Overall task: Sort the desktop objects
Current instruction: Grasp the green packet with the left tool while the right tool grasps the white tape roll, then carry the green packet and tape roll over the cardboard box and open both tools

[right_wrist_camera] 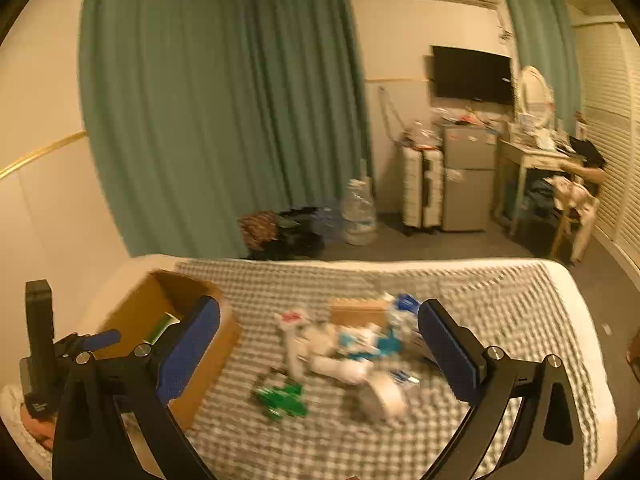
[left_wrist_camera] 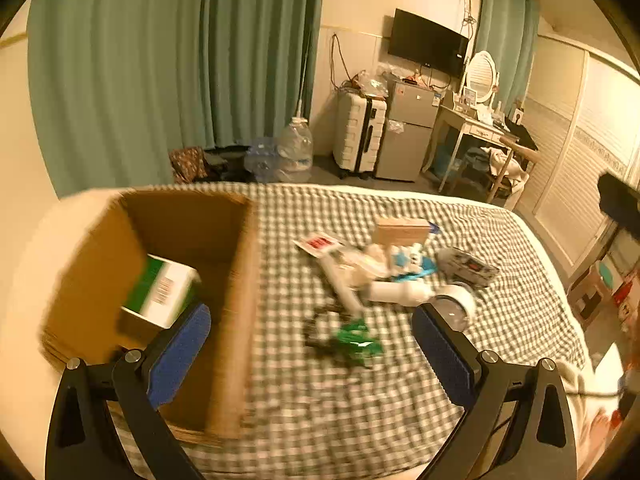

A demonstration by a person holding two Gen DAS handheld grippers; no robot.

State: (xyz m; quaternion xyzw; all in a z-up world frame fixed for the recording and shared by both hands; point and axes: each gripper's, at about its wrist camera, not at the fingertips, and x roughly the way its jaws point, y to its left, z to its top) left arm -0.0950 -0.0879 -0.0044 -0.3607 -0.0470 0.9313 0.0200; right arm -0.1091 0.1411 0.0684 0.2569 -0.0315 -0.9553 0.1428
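Both tongs spread, holding nothing. Green pack (left_wrist_camera: pixel 356 342) lies on the bed ahead of the left tongs (left_wrist_camera: pixel 310 346), between their tips; also ahead of the right tongs (right_wrist_camera: pixel 320 346), leftward. Box (left_wrist_camera: pixel 240 300) left; pile (left_wrist_camera: pixel 400 268) beyond. Left likely nearer.
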